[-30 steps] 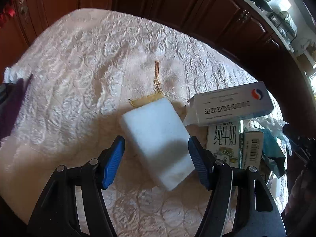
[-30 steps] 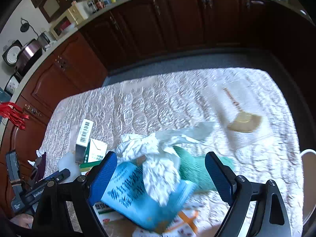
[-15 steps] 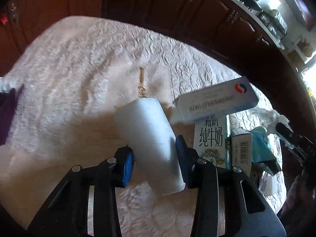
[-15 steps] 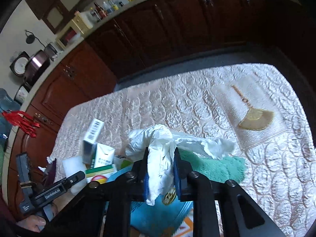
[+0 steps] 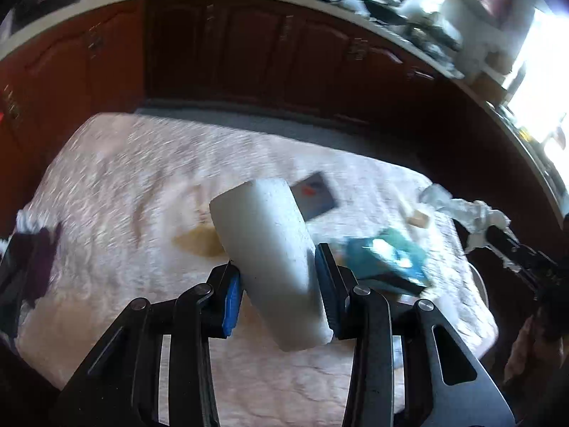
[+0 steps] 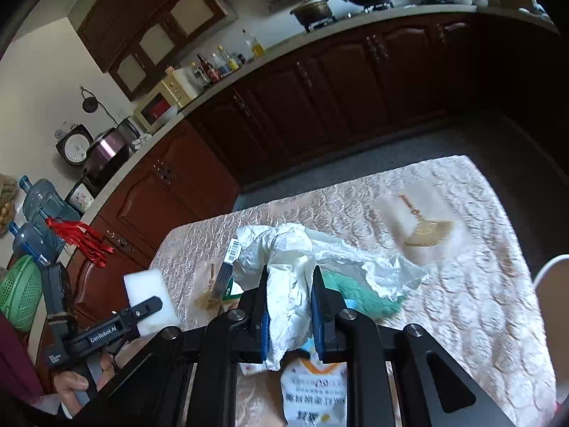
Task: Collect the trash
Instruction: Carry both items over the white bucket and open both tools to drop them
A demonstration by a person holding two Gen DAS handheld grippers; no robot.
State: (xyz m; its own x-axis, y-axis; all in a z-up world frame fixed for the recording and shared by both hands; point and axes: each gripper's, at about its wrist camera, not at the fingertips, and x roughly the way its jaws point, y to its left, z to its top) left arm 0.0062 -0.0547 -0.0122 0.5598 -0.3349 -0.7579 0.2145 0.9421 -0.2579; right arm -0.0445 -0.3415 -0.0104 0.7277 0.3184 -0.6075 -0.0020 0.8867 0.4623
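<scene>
Left gripper (image 5: 279, 291): jaws are clamping the long sides of a white foam block (image 5: 268, 259), blue pads pressing into both flanks; the block is hanging clear above the tablecloth (image 5: 124, 185), tilted, its far end pointing away from the camera. In the right wrist view the same gripper (image 6: 149, 307) is showing at the lower left with the block (image 6: 149, 293) in its tips and a person's hand (image 6: 76, 384) wrapping the handle.

Right gripper (image 6: 290, 311): jaws are standing narrow, pinching a crumpled white tissue wad (image 6: 288, 277); the wad is bulging above the pads and trailing a loose tail below them, lifted off the pile. In the left wrist view the tissue (image 5: 462, 210) is appearing at the far right, at the tips of the right gripper (image 5: 492, 231).

Trash remaining on the table, right wrist view:
- teal fuzzy cloth (image 6: 359, 295), lying just behind the right gripper's pads, partly under thin crinkled white wrap (image 6: 387, 270)
- white packet with printed text (image 6: 313, 391), lying under the gripper
- small barcode carton (image 6: 231, 259), sitting to the left of the tissue, partly hidden

Also on the cream embossed tablecloth: a gold fan-shaped motif (image 6: 425, 233) at the far right side, well apart from the pile. The left wrist view is motion-blurred; a teal packet (image 5: 387, 263) and a grey box (image 5: 314, 199) are lying beyond the block
</scene>
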